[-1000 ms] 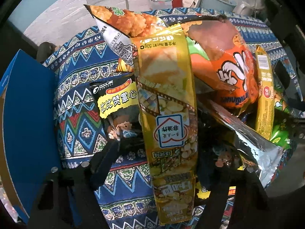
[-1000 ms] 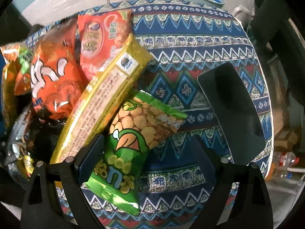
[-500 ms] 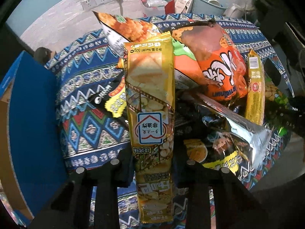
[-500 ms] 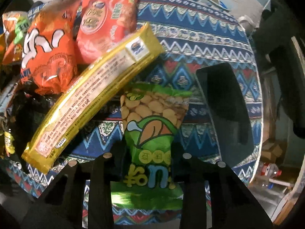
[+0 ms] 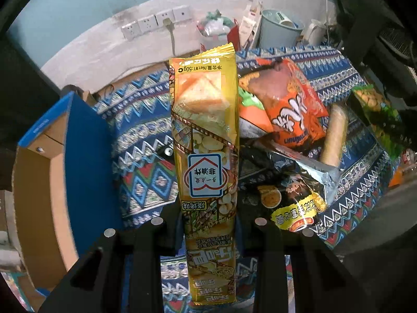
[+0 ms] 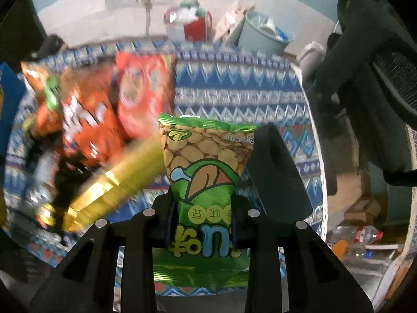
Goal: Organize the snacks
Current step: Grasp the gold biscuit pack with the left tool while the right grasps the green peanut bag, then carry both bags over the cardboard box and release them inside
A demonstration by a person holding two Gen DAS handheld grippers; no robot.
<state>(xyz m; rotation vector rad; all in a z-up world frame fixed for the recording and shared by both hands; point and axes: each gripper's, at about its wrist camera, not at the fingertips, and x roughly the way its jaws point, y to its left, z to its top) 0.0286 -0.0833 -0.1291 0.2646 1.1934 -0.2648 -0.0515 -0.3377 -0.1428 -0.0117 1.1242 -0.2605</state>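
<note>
Gripping gold snack pack (image 5: 206, 140), left jaws clamped, long axis pointing away; right jaws clamp green bag (image 6: 206, 182) likewise.

Gold snack packet (image 5: 207, 135), clamped between the left gripper (image 5: 208, 230) jaws: glossy foil-look plastic film w/ crimped end seams. Green bean packet (image 6: 207, 180), pinched between the right gripper (image 6: 203, 220) jaws: shiny plastic film, smooth, slightly creased. Both grippers' fingers (image 5: 146, 255) look matt black plastic, w/ small bright metal pins (round heads). Beyond the jaws, the tablecloth (image 5: 146, 161) is woven cloth, matt, patterned. Orange chip bag (image 5: 294, 109), right of the left jaws: glossy film, crumpled. Silver-lined wrapper (image 5: 312, 167) beside it: metallic foil. Box (image 5: 44, 182), left of the left jaws: matt cardboard, brown inside, blue outside.
</note>
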